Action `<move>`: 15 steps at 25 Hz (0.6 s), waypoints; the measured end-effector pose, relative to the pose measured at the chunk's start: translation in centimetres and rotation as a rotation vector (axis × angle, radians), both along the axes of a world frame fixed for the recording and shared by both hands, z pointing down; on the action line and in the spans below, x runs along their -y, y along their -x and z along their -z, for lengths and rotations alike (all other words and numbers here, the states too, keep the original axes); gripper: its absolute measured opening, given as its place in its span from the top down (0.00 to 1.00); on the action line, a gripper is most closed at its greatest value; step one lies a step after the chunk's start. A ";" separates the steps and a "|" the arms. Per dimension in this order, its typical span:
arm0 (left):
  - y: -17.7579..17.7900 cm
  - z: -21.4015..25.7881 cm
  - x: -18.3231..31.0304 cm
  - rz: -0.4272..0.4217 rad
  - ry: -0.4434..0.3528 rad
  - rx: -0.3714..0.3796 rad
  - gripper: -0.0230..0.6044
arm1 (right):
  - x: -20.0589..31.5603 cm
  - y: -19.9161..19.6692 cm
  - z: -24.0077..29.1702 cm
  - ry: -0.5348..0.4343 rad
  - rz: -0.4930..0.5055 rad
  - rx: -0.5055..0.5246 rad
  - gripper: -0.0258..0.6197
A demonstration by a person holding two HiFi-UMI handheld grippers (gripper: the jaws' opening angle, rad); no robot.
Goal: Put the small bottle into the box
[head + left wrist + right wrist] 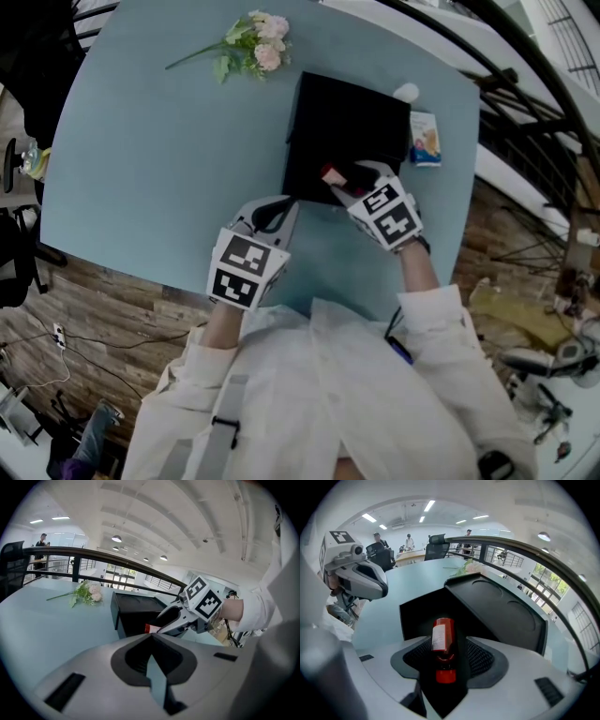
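Table (141, 159): smooth pale blue top with rounded corners; the black box stands toward its right side.
Flower sprig (246, 42): pink blooms on a green leafy stem, lying left of the box's far corner, apart from it.
Left gripper (279, 208): grey moulded shell with a checker-marked cube, just off the box's near left corner; its own view shows the jaws closed to a point with nothing between them.
Black box (347, 141): matte and rectangular. The head view shows only a dark slab, while the right gripper view shows an open cavity and a raised lid with shallow moulded recesses.
Small bottle (442, 637): red, cylindrical, with a white label, cap end toward the camera, held over the box's near edge.
Right gripper (349, 183): ribbed pads clamped on the bottle's sides.
Small carton (425, 139): white and blue, beside the box's right side.
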State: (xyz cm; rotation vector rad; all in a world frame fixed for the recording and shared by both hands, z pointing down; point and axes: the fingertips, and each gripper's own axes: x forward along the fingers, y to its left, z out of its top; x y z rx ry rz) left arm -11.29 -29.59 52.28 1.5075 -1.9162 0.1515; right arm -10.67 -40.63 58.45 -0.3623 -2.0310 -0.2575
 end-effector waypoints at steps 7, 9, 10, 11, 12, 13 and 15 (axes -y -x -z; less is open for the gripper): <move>0.1 1.6 0.6 -0.063 -0.006 0.044 0.96 | -0.1 -1.4 4.5 0.087 -0.148 0.155 0.64; 0.0 2.2 0.8 -0.076 -0.015 0.051 0.96 | -0.1 -1.7 6.4 0.123 -0.201 0.214 0.64; 0.0 2.5 0.9 -0.086 -0.019 0.055 0.96 | -0.1 -1.8 7.4 0.142 -0.236 0.248 0.64; -0.1 2.7 1.0 -0.098 -0.024 0.059 0.96 | 0.0 -1.9 8.4 0.159 -0.274 0.282 0.64; -0.4 2.9 1.2 -0.113 -0.026 0.062 0.96 | 0.1 -2.1 9.3 0.172 -0.313 0.315 0.64; -0.6 3.1 1.3 -0.131 -0.028 0.064 0.96 | 0.1 -2.3 10.2 0.181 -0.348 0.346 0.64; -1.2 3.8 1.7 -0.170 -0.041 0.075 0.96 | 0.2 -2.9 11.9 0.189 -0.401 0.406 0.64</move>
